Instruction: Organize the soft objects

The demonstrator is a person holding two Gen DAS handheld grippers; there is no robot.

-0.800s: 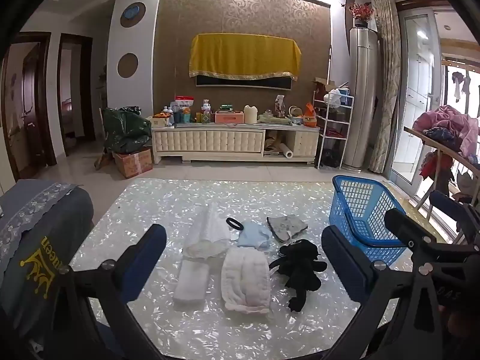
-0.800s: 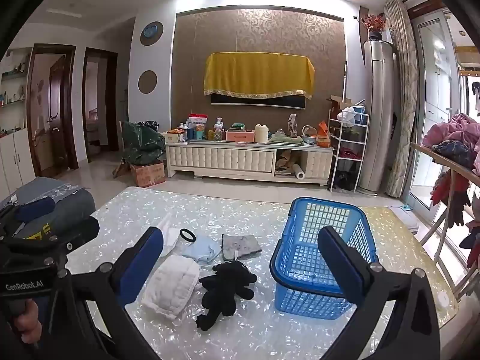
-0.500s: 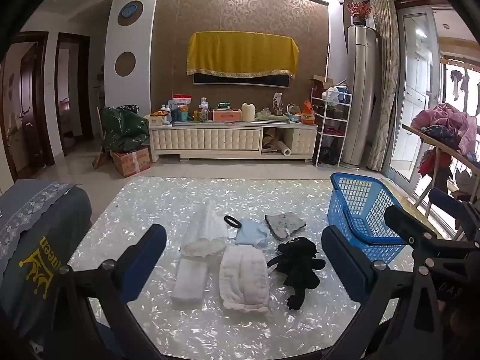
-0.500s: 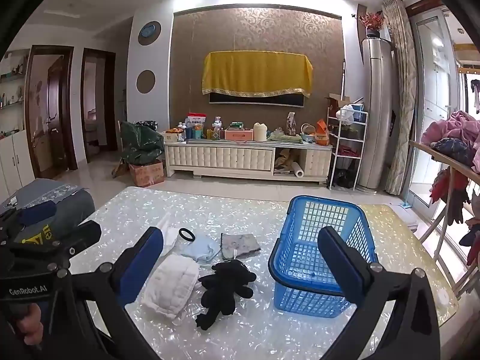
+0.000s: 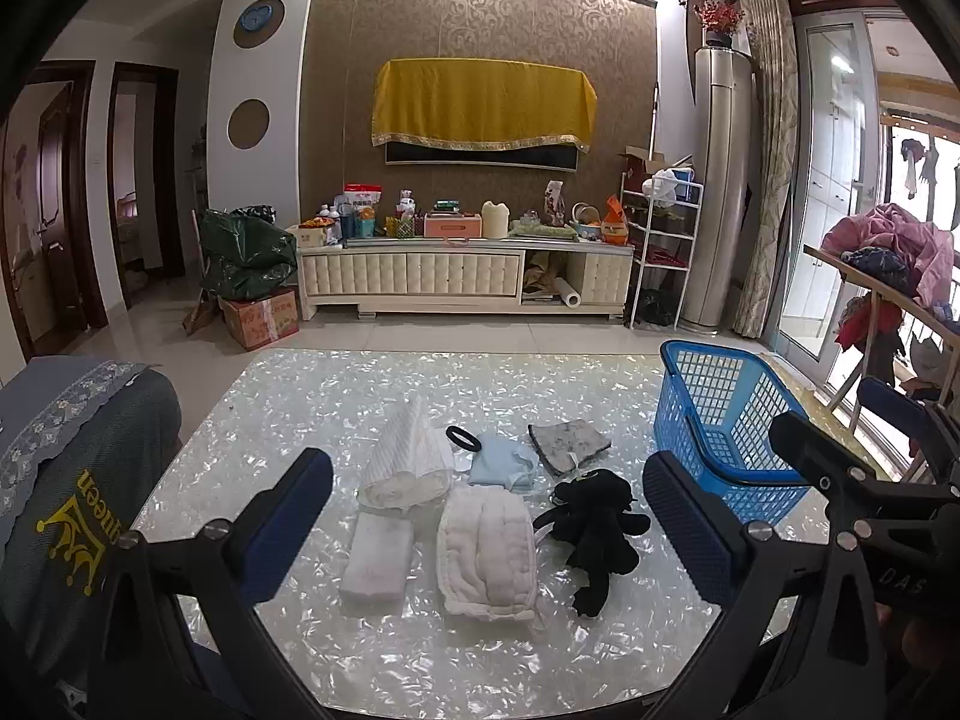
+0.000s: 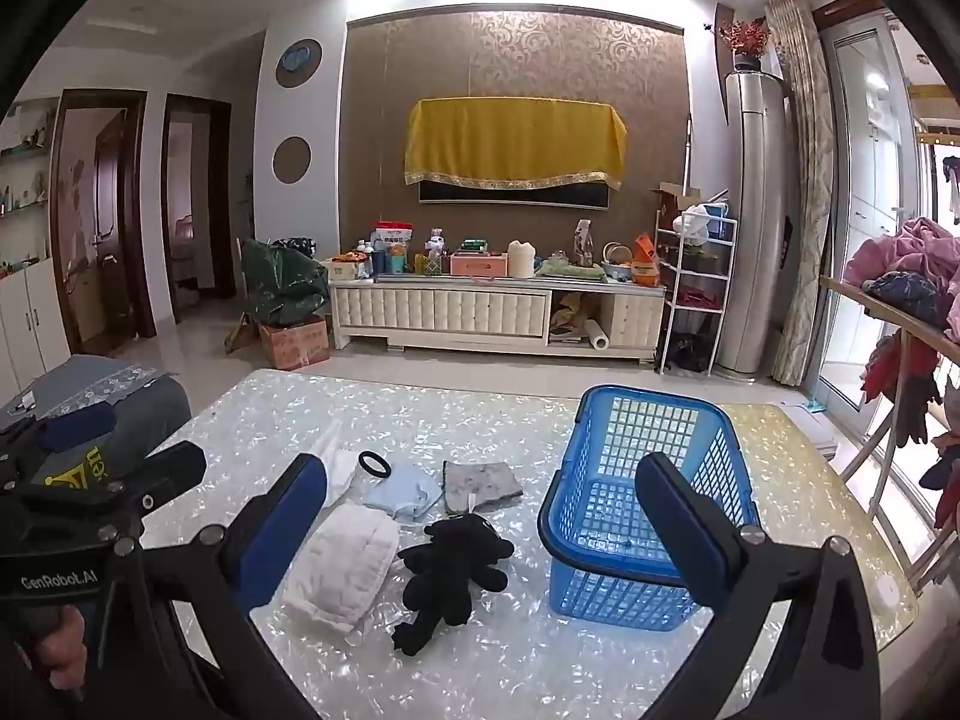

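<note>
Soft items lie on the pearly table (image 5: pixel 312 414): a black plush toy (image 5: pixel 594 522) (image 6: pixel 450 564), a white quilted cloth (image 5: pixel 486 552) (image 6: pixel 342 564), a white sponge block (image 5: pixel 378 558), a rolled white towel (image 5: pixel 408 456), a light blue cloth (image 5: pixel 501 462) (image 6: pixel 402 489), a grey cloth (image 5: pixel 567 441) (image 6: pixel 480 480) and a black hair ring (image 5: pixel 461 437) (image 6: pixel 374 464). An empty blue basket (image 5: pixel 720 420) (image 6: pixel 648 504) stands to their right. My left gripper (image 5: pixel 486 522) is open and empty above the cloths. My right gripper (image 6: pixel 480 522) is open and empty above the toy.
A chair back with a grey "Queen" cover (image 5: pixel 72 480) stands at the table's left edge. A rack with clothes (image 5: pixel 888 264) stands to the right. A TV cabinet (image 5: pixel 462 276) lies beyond the table across the floor.
Both grippers have risen and drawn back slightly; the items sit a little lower in view. Nothing on the table has moved.
</note>
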